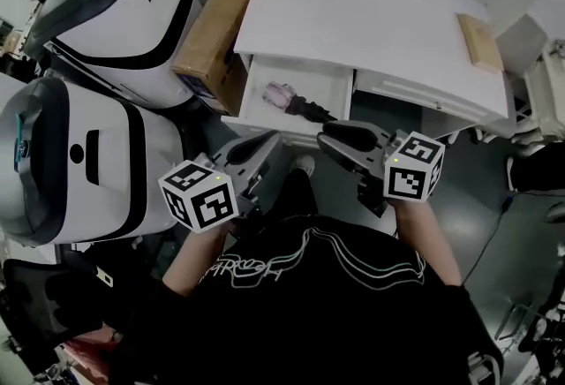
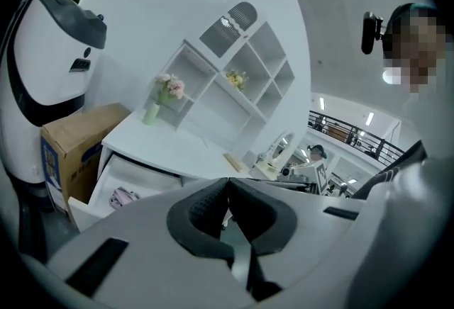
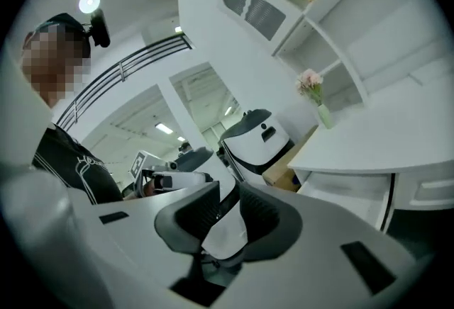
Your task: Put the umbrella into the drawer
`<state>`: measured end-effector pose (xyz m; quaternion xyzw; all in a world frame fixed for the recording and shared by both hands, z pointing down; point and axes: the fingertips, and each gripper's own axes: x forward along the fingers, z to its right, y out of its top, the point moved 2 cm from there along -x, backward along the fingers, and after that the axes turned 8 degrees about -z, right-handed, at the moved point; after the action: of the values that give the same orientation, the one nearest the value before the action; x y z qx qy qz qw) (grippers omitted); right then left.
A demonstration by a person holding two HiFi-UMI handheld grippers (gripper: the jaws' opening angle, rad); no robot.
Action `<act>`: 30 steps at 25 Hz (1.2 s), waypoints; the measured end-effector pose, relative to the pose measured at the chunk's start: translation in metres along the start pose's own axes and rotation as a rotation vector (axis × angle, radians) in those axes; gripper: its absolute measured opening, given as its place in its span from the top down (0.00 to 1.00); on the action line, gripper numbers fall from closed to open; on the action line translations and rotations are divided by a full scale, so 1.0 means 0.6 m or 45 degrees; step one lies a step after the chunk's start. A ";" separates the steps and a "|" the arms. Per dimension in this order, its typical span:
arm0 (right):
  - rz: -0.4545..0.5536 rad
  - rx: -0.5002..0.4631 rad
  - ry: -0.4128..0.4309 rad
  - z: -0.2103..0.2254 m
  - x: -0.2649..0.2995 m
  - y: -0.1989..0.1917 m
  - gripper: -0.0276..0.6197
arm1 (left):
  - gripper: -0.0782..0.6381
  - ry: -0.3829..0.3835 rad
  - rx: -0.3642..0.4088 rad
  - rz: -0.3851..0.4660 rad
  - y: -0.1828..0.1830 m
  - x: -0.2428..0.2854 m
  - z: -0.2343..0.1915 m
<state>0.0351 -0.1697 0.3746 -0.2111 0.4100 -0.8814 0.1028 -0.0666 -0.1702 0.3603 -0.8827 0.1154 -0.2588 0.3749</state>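
White desk (image 1: 380,30) fills the space ahead of both sets of fingers, and its open drawer (image 1: 327,79) already holds the umbrella (image 1: 291,99), which lies just beyond the fingertips and below them. The left gripper (image 2: 227,183) is clenched on nothing, tips meeting. The right gripper (image 3: 228,194) is released, with a narrow gap between its pads and nothing in it. Both hang clear of the drawer. The likely trouble is the umbrella's black handle: it points toward the drawer's front edge nearest the fingers and could catch there if the drawer is pushed shut. The canopy is a soft, crumpled pink bundle and the handle is hard and slim. The drawer looks smooth and boxy. A cardboard box (image 1: 216,30) stands left of the drawer.
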 end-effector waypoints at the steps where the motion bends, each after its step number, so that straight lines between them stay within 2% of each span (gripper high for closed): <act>1: 0.032 -0.028 -0.017 -0.012 -0.009 0.001 0.82 | 0.86 -0.010 0.023 0.009 0.000 -0.005 0.014; 4: 0.076 -0.124 -0.063 -0.041 -0.024 0.001 0.86 | 0.86 -0.021 0.094 0.036 0.000 -0.015 0.046; 9: 0.132 -0.143 -0.040 -0.076 -0.045 0.003 0.87 | 0.86 -0.041 0.135 0.059 -0.003 -0.022 0.077; 18: 0.060 -0.248 -0.130 -0.078 -0.050 -0.008 0.88 | 0.86 -0.046 0.160 0.039 -0.004 -0.012 0.088; 30: 0.118 -0.243 -0.142 -0.086 -0.076 0.003 0.88 | 0.86 -0.082 0.214 0.006 0.011 0.005 0.114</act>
<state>0.0522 -0.1196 0.3307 -0.2496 0.4950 -0.8194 0.1455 -0.0267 -0.1347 0.3168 -0.8556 0.0833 -0.2381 0.4520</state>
